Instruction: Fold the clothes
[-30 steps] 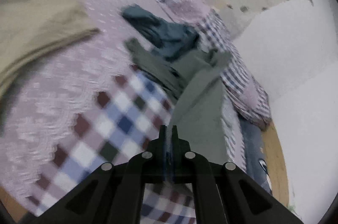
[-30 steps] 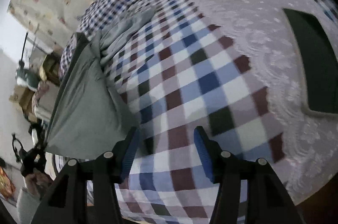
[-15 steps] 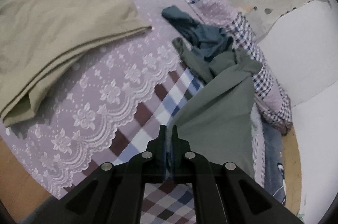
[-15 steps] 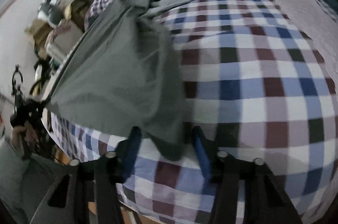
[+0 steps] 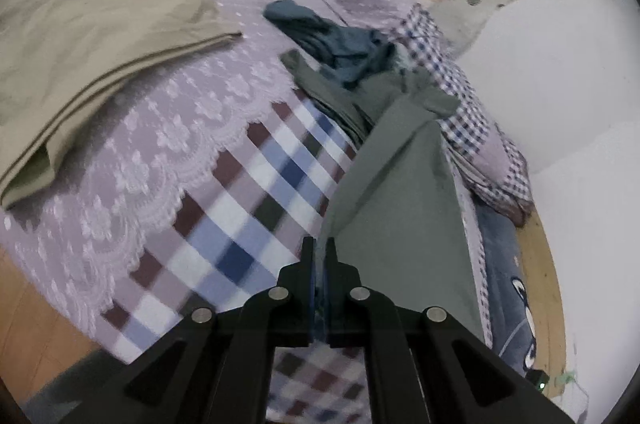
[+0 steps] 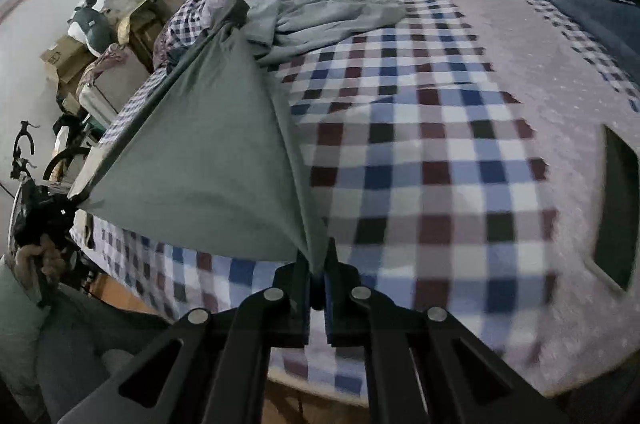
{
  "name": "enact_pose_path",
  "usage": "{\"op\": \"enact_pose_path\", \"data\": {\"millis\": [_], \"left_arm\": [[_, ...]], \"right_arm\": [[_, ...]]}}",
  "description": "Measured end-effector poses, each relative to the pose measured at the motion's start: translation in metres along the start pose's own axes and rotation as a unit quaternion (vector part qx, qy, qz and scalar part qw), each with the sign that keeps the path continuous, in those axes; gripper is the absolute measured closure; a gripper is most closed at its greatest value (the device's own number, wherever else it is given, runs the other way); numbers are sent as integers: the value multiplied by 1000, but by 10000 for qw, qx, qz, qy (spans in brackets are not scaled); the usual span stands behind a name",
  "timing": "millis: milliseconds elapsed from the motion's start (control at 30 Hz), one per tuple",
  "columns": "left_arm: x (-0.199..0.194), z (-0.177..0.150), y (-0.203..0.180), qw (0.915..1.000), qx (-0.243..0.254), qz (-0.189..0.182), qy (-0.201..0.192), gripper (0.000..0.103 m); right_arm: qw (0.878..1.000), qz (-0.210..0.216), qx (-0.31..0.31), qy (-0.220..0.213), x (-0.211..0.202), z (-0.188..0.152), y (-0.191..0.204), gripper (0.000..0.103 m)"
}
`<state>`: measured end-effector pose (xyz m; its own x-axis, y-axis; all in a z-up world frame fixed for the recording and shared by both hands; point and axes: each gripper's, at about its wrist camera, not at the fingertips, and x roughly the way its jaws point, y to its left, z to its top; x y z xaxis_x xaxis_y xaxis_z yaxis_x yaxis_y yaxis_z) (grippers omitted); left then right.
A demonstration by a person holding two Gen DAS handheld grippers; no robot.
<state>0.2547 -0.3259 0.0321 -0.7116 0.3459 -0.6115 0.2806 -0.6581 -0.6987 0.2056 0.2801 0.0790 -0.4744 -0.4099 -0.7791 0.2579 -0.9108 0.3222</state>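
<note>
Grey-green garment (image 5: 400, 191) hangs stretched, both tools pinching an edge (left tool (image 5: 319, 256), right tool (image 6: 318, 264)); khaki cloth (image 5: 92, 23) at 10 o'clock lies folded, blue one (image 5: 336, 39) crumpled.

The left wrist camera is looking along the left gripper (image 5: 319, 244) from low over the bed (image 5: 248, 183), facing the pillows and wall. The right wrist camera is looking along the right gripper (image 6: 318, 256), close above the bed's edge, facing across it toward the room. Both are sharing the grey-green garment (image 5: 400, 207) (image 6: 200, 159) and the checked bedcover (image 6: 420, 151).
</note>
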Motion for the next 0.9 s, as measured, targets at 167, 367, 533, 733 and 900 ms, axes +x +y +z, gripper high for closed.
{"op": "enact_pose_path", "data": {"millis": [167,367,533,733,900], "left_arm": [[-22,-28,-3,9999,-93,104,10,102],[-4,-36,6,9895,-254,1306,559,100],[-17,-34,8,9896,-410,1353,255,53],[-29,-27,-15,9985,-268,343,-330,36],[-7,-17,-57,9984,313,-226,-417,19]], "right_arm": [[9998,46,58,181,-29,-14,1,100],[9874,-1256,219,933,7,-27,-13,96],[9899,-1132,794,324,-14,-23,-30,63],[9872,-892,1269,-364,-29,-20,-39,55],[9879,-847,1056,-762,-31,-13,-26,51]]}}
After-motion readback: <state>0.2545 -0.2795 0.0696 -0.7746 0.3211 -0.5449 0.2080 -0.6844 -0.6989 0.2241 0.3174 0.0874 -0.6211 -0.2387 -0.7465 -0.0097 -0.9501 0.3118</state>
